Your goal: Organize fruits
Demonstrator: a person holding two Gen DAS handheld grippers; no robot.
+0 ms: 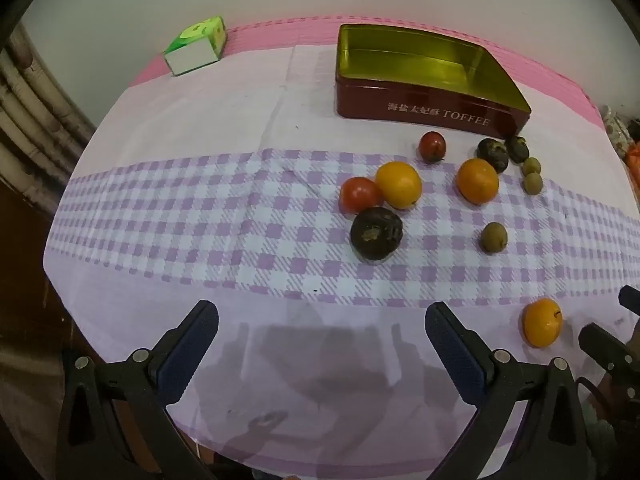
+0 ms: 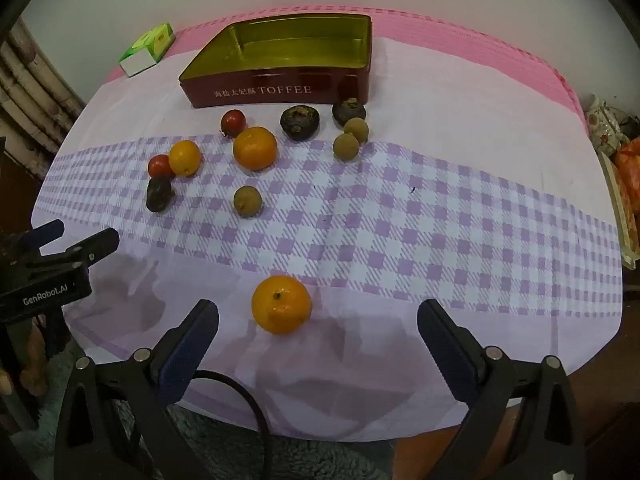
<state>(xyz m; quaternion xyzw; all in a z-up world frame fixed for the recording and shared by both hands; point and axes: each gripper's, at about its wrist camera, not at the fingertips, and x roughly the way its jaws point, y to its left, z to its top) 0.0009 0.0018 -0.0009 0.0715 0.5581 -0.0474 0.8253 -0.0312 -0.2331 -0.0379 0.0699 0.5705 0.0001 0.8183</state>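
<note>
Nearest your right gripper (image 2: 318, 338), its jaws spread wide and empty, sits a lone orange (image 2: 281, 304) on the cloth's front edge, just ahead of the fingers. Your left gripper (image 1: 322, 342) hangs equally wide over bare tablecloth (image 1: 240, 216). Every fruit still lies outside the open toffee tin (image 2: 280, 88) at the back, so sorting looks barely begun. Your next move likely means lowering onto that orange, closing gently, then carrying it to the tin.
</note>
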